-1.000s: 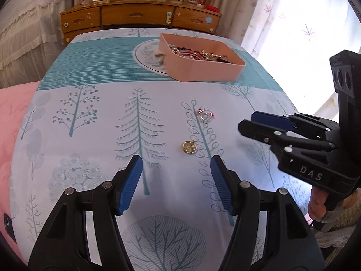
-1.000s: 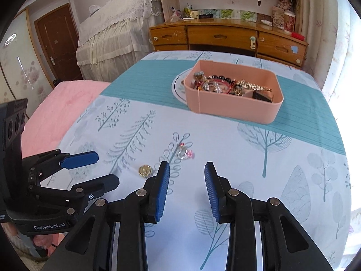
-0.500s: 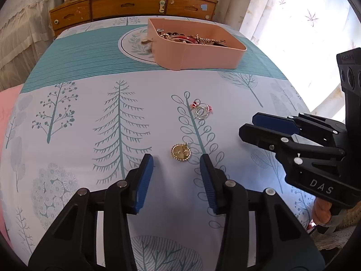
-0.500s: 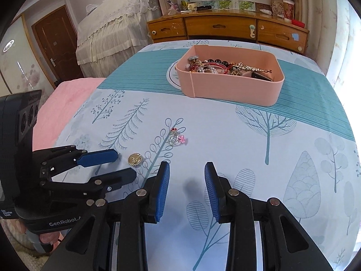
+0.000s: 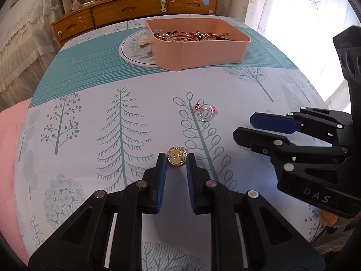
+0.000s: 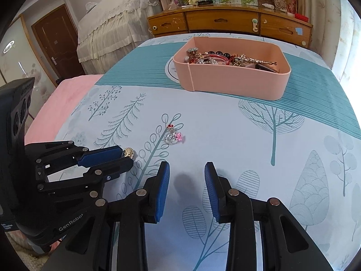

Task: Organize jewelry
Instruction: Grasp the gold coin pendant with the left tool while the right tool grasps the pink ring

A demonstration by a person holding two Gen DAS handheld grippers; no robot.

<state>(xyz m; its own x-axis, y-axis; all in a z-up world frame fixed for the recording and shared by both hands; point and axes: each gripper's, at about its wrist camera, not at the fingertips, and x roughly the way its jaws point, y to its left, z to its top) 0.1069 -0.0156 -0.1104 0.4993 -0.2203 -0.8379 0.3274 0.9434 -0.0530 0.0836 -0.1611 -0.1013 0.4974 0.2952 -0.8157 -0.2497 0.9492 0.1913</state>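
I can't tell whether my left gripper [image 5: 176,158], its jaws just closing, already pinches the gold brooch [image 5: 176,156] lying between its tips on the bedsheet [image 5: 90,117]. My right gripper [image 6: 186,166] hangs parted, empty.

Bed cover: pale cotton sheet printed with teal trees and a teal striped band [image 5: 85,72]
Blanket: pink, at the cover's edge [image 6: 67,94]
Dresser: wooden, with drawers, beyond the bed [image 6: 225,22]
Door: brown wooden, closed [image 6: 56,43]
Drape: cream lace cloth [image 6: 108,29]
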